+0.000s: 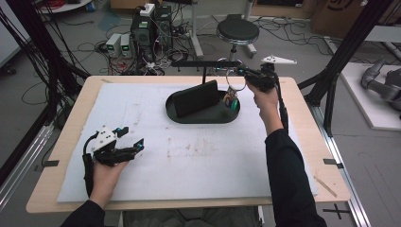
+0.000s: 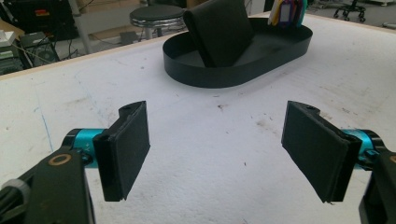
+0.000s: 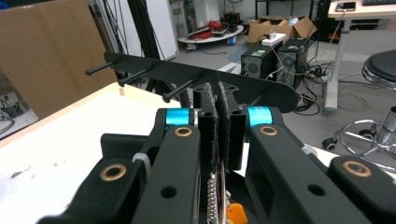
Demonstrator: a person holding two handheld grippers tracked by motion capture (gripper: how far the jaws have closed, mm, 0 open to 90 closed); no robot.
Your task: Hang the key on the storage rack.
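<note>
- Left tool [image 1: 132, 140], black with blue-tipped jaws, rests low on the white-covered bench [image 1: 198, 161] at the near left, jaws wide apart with nothing between them, well apart from the work.
- Midway back sits the black oval metal tray [image 1: 189, 116] with a slanted black panel standing in it.
- Right tool [image 1: 242, 72] is held at the far right, above the tray's right end, jaws pressed together on the metal key ring with coloured plastic tags [image 1: 231, 94], which hangs down from it into the tray's end.
- Just beyond the ring stands the black hook rack with horizontal pegs [image 3: 187, 77]; the pegs point back toward the tool, so the ring's opening must meet a peg tip head-on, and the right hand is plainly the nearer.
</note>
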